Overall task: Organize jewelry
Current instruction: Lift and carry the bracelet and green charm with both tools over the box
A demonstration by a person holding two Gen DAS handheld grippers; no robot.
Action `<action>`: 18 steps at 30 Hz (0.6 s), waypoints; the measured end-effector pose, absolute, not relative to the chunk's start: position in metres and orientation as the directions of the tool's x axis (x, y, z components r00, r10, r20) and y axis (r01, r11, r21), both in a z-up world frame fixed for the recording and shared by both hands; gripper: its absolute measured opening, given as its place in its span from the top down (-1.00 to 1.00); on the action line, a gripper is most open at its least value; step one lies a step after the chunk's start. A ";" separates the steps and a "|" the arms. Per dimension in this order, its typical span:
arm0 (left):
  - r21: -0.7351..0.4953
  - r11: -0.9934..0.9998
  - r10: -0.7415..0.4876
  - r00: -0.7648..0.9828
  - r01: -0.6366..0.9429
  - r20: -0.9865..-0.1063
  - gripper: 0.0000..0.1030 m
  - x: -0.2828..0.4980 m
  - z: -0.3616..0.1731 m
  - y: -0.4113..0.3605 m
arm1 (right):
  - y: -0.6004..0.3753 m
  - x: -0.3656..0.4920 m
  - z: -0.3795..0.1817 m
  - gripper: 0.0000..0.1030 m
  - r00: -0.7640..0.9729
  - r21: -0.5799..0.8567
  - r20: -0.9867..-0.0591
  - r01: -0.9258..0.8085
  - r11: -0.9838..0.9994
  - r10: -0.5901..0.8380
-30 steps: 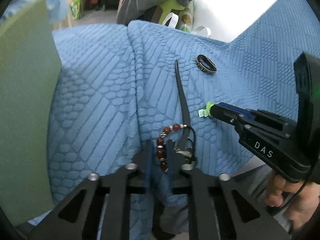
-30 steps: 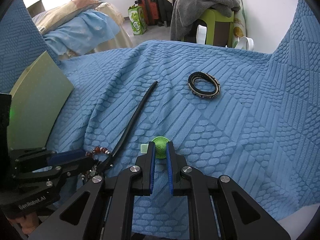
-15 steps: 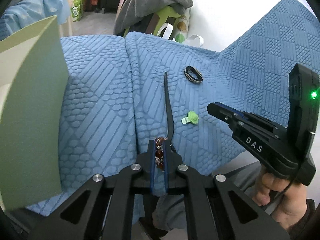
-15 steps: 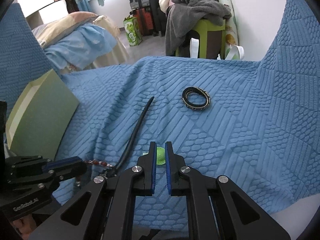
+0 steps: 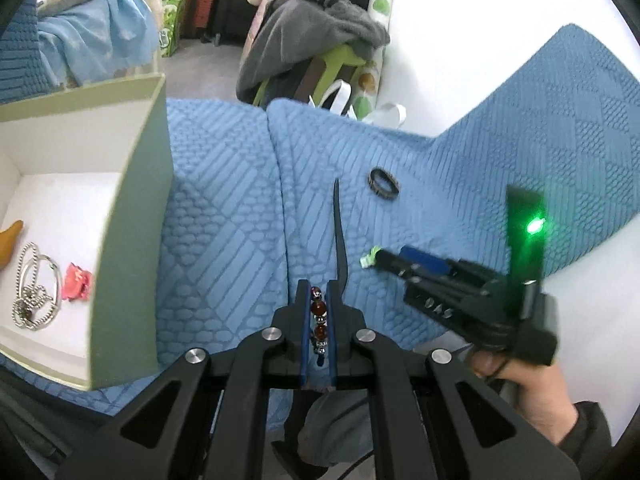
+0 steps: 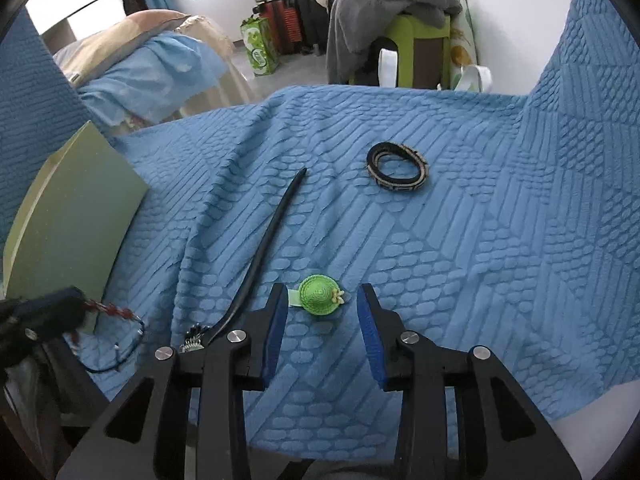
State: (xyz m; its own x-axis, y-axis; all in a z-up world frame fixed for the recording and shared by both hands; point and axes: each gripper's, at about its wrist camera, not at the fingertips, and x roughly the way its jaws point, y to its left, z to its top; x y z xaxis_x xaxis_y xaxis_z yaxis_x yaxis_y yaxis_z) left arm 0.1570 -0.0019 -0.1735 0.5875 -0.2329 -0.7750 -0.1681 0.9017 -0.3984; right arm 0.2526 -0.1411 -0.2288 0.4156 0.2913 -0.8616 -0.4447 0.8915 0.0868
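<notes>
beads, round and red-brown, sit pinched in the left gripper (image 5: 319, 312), now lifted off the quilted blue blanket (image 6: 460, 248); right gripper (image 6: 323, 312), earlier shut, spreads around the woven green hat clip (image 6: 320, 294).

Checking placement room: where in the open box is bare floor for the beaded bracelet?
The box floor is bare along its back, white-walled half. The front is crowded: silver chain, pink piece, orange piece. The left gripper holds the beaded bracelet.

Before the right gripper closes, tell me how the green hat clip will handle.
The hat clip looks small and knitted, so probably light and soft. Its domed top may squash or slip between the opening right gripper. Lying flat on the textured blanket, it seems unlikely to roll.
</notes>
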 end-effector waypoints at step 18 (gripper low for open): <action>-0.386 0.895 -0.174 0.621 -0.225 -0.764 0.87 0.153 -0.139 0.033 | -0.128 0.245 -0.226 0.86 0.418 0.078 -0.856 -0.479 0.875 0.305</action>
